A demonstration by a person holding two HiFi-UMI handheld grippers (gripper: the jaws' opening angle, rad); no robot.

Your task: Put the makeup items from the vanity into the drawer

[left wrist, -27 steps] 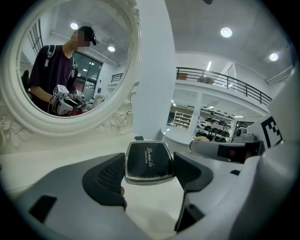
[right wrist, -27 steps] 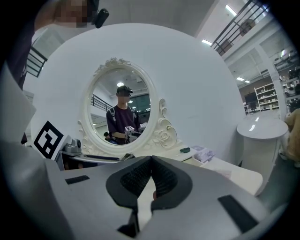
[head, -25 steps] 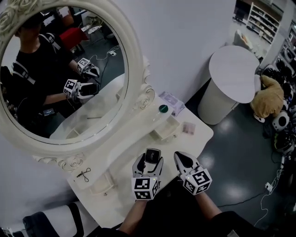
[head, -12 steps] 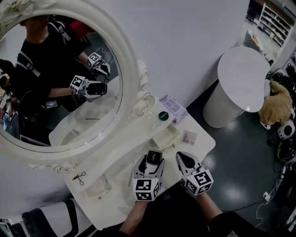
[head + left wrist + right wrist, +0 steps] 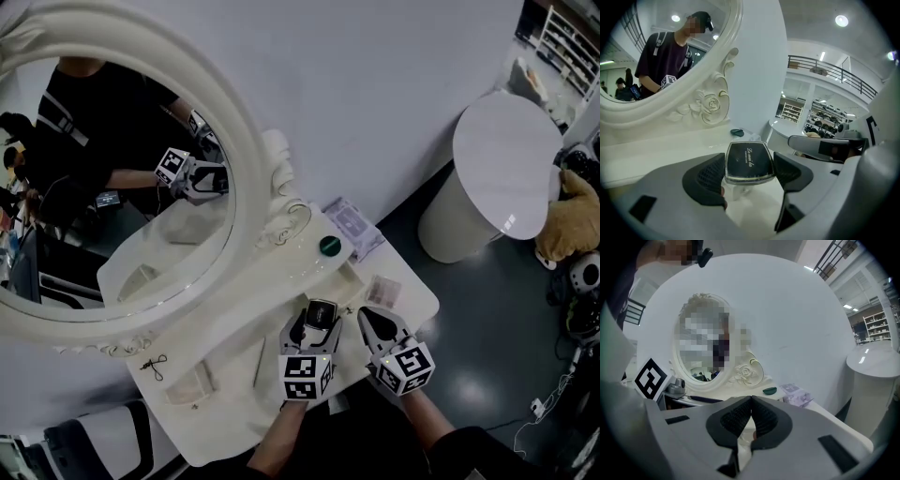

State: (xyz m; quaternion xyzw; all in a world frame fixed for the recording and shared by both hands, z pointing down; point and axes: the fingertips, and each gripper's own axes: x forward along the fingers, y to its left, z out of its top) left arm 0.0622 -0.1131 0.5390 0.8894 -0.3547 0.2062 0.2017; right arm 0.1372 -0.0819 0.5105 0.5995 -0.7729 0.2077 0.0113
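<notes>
The left claw (image 5: 319,325) is closed on a black compact (image 5: 322,312) with a silver rim. In the left gripper view the two dark pads press against the sides of the compact (image 5: 746,161), which sits lid-up between them with pale script on its top. It is held above the white bench (image 5: 234,323), near the front edge and a little right of the middle.

The right claw (image 5: 372,323) hovers just right of the left one. In its own view the right claw (image 5: 751,420) has its jaws pressed fully together, with nothing between them.

Just beyond the claws, a small drawer (image 5: 352,279) stands pulled out on top of the bench. A dark green round item (image 5: 329,247) lies farther back, close to the carved foot of the big oval mirror (image 5: 112,187). A lilac box (image 5: 352,222) rests at the far right corner, by the wall. A small pinkish packet (image 5: 382,292) lies near the right edge, right of the drawer. Far to the left, a thin black metal tool (image 5: 150,364) lies on the bench below the mirror frame, with a second small drawer (image 5: 192,382) just right of it.
</notes>
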